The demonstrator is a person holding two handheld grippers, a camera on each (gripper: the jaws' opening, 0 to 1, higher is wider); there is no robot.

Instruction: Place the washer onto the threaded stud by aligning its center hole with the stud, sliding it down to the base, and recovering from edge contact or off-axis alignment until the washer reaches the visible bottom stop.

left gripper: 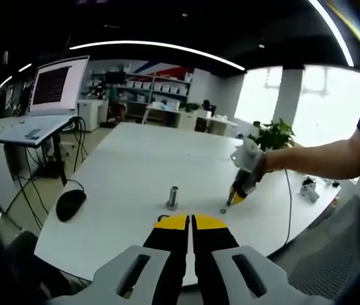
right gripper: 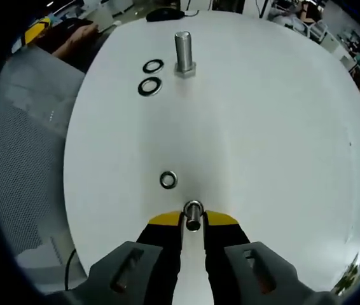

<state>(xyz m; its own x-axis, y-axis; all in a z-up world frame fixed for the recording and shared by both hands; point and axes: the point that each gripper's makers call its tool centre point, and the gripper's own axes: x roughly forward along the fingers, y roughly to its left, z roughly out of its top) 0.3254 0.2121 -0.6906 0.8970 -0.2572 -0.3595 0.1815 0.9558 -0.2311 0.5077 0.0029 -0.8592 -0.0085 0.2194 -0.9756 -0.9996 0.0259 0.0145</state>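
Our right gripper (right gripper: 193,222) pinches a washer (right gripper: 193,208) on edge at its yellow tips, low over the white table (right gripper: 282,140), with the threaded stud (right gripper: 184,54) well ahead. Three more washers lie flat: one (right gripper: 168,180) just ahead, two (right gripper: 151,76) beside the stud. Our left gripper (left gripper: 191,222) hangs back, jaws together, gripping nothing.

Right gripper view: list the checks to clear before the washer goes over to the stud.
1. Silver washer clamped in right gripper: ok.
2. Threaded steel stud upright on white table: ok.
3. Stud top bare, two loose rings lying beside it: ok.
4. Washer hole over stud: not ok, well apart.
5. Left gripper shut, short of stud: ok.
6. Washer level in the jaws: cannot tell.
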